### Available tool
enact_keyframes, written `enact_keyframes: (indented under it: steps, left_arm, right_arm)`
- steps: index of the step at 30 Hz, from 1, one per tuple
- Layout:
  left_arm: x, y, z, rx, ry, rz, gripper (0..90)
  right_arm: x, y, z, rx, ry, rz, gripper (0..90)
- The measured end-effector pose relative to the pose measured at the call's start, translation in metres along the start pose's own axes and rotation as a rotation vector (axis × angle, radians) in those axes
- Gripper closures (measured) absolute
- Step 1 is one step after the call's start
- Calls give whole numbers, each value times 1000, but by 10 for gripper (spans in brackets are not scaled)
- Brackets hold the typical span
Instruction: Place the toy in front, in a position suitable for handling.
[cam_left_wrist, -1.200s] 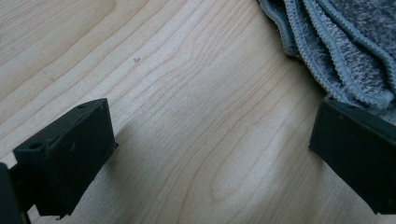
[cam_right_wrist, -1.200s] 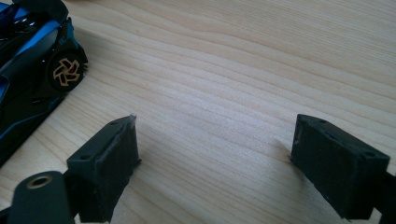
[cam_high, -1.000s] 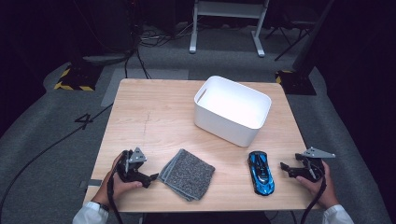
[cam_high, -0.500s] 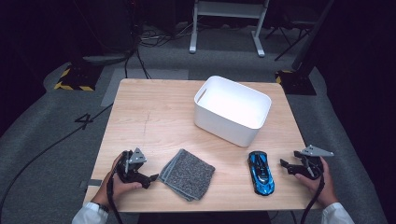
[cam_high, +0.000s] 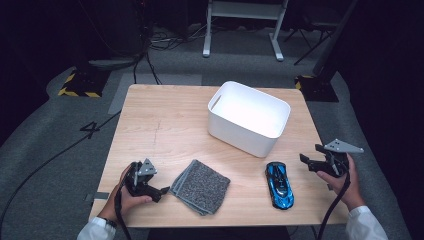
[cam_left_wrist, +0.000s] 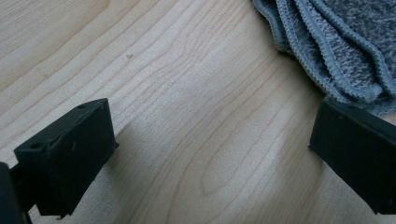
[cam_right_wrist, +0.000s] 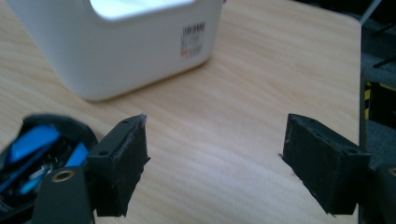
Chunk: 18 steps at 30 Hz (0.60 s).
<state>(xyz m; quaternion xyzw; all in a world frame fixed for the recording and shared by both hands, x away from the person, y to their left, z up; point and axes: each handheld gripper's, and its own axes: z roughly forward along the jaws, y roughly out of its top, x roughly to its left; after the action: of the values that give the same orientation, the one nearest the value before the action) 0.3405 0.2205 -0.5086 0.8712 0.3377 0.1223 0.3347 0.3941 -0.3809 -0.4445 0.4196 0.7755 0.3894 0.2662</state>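
A folded grey cloth (cam_high: 201, 186) lies near the table's front edge. My left gripper (cam_high: 159, 192) rests on the wood just left of it, open, with bare table between its jaws. In the left gripper view (cam_left_wrist: 210, 140) the cloth's edge (cam_left_wrist: 336, 42) sits just beyond the right jaw. A blue and black toy car (cam_high: 279, 184) lies to the right of the cloth. My right gripper (cam_high: 306, 161) hovers open a short way right of the car. In the right gripper view (cam_right_wrist: 215, 158) the car (cam_right_wrist: 32, 149) shows behind the left jaw.
A white plastic bin (cam_high: 248, 117) stands at the back right of the wooden table (cam_high: 160, 125), and its labelled wall (cam_right_wrist: 121, 46) faces the right gripper. The table's right edge (cam_right_wrist: 359, 93) is close to that gripper. Dark floor with cables and stand legs surrounds the table.
My right gripper has risen slightly and drifted a little away from the person. The left gripper, cloth, car and bin have not moved.
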Motion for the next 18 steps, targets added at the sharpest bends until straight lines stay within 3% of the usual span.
enact_keyframes:
  steps: [1,6,9,18]
  left_arm:
    - [0,0,0,0,0,0,3]
    - [0,0,0,0,0,0,3]
    - [0,0,0,0,0,0,3]
    - [0,0,0,0,0,0,3]
  right_arm:
    - [1,12,-2,-25,1,-4,222]
    - [2,33,-5,-77,15,8,222]
    - [8,53,-5,-99,19,-9,222]
    - [28,80,2,-125,48,-45,226]
